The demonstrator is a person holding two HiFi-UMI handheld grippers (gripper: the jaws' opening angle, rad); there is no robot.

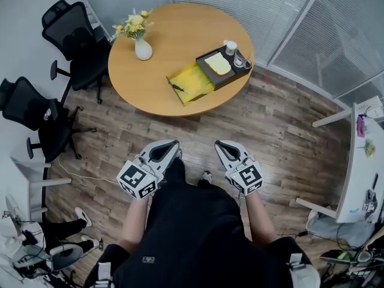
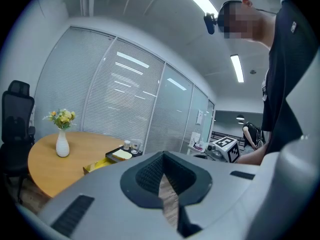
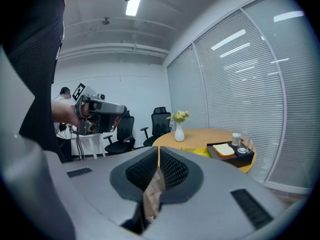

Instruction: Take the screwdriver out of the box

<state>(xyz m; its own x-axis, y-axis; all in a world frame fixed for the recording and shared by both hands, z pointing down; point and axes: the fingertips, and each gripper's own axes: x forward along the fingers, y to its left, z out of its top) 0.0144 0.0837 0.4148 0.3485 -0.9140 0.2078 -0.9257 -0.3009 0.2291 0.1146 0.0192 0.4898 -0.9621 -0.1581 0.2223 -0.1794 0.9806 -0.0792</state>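
Head view only: screwdriver in yellow box.

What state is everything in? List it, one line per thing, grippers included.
left gripper: shut, empty, held well short of the round table
right gripper: shut, empty, beside the left one
yellow box: open, near the table's edge
screwdriver: lying in the box, untouched
vase: upright, holding flowers
glass: upright on the black tray

Dark speck in yellow box, too small for identification.
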